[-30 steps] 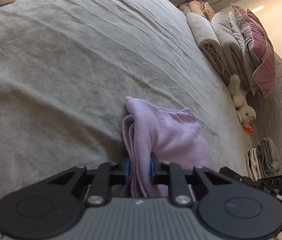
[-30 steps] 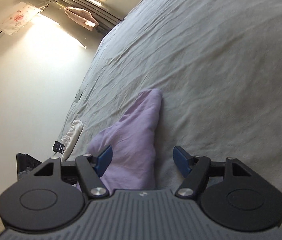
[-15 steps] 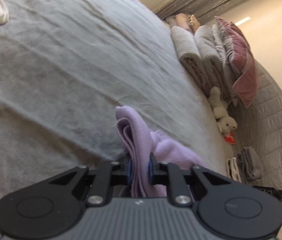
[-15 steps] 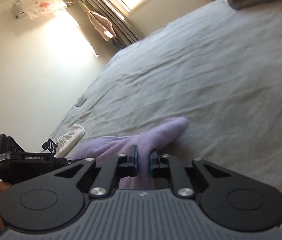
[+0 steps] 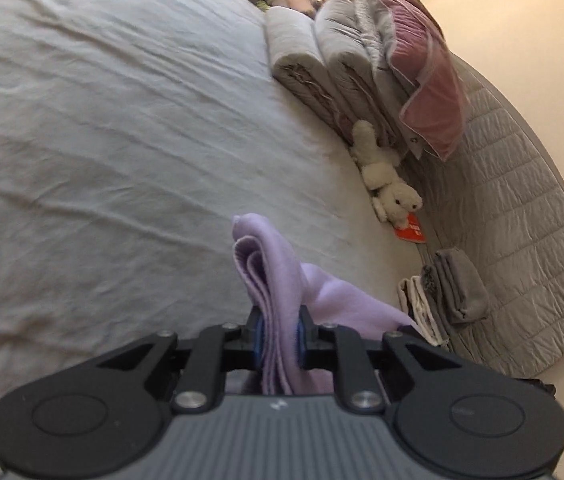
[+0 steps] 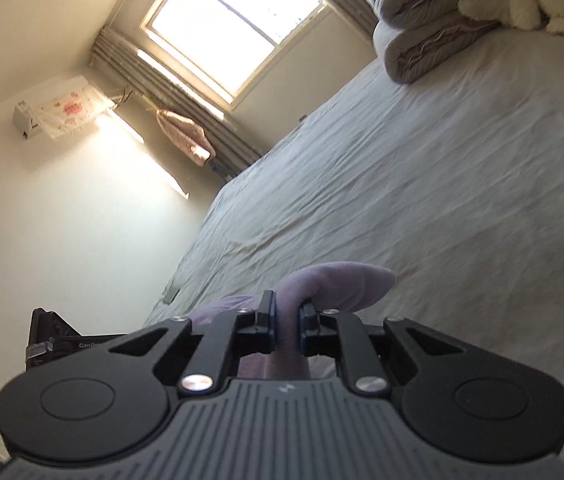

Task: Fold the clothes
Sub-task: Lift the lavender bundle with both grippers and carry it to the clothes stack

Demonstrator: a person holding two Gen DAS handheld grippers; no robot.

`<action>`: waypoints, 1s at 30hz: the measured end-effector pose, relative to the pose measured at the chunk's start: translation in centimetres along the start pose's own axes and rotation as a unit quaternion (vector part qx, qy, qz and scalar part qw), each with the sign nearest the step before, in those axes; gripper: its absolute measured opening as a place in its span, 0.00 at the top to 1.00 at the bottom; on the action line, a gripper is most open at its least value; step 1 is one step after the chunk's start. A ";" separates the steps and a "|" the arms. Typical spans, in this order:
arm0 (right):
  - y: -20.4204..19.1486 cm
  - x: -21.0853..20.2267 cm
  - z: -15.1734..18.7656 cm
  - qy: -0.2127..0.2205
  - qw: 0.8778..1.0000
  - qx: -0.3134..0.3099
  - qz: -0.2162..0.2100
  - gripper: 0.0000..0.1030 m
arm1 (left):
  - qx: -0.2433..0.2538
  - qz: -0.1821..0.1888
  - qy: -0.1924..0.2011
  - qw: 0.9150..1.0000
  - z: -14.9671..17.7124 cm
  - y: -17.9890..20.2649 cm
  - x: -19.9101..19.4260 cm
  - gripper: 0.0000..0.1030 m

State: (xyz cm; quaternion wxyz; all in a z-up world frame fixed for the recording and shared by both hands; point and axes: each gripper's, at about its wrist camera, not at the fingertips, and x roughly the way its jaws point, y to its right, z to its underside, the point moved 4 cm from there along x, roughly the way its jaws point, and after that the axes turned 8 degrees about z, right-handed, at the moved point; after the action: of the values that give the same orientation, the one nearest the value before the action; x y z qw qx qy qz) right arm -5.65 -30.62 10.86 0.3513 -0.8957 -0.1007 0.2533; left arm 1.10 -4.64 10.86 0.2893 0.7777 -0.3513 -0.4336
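Grey bedsheet (image 5: pixel 122 128), rolled quilts (image 5: pixel 301 56), plush toy (image 5: pixel 385 184), bright window (image 6: pixel 238 24)

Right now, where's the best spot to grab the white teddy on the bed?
Probably the white teddy's middle, coming from the open bed side. It lies flat with folded quilts and the quilted headboard close behind it, so only that side looks free, and the body seems thicker than the limbs.

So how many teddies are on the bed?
1. The white teddy lies at the head of the bed, below the pink pillow. Others may be hidden.
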 end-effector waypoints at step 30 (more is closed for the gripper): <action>27.9 -20.2 -18.2 0.332 0.903 0.086 0.259 0.83 | 0.271 0.092 -0.084 0.955 -3.8 34.3 51.1 0.69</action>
State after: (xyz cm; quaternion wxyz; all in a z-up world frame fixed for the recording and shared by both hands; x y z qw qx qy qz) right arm -13.26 -68.83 10.94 0.3624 -0.8885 0.2798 0.0312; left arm 13.61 -64.96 14.41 0.0761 0.7520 -0.5488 -0.3572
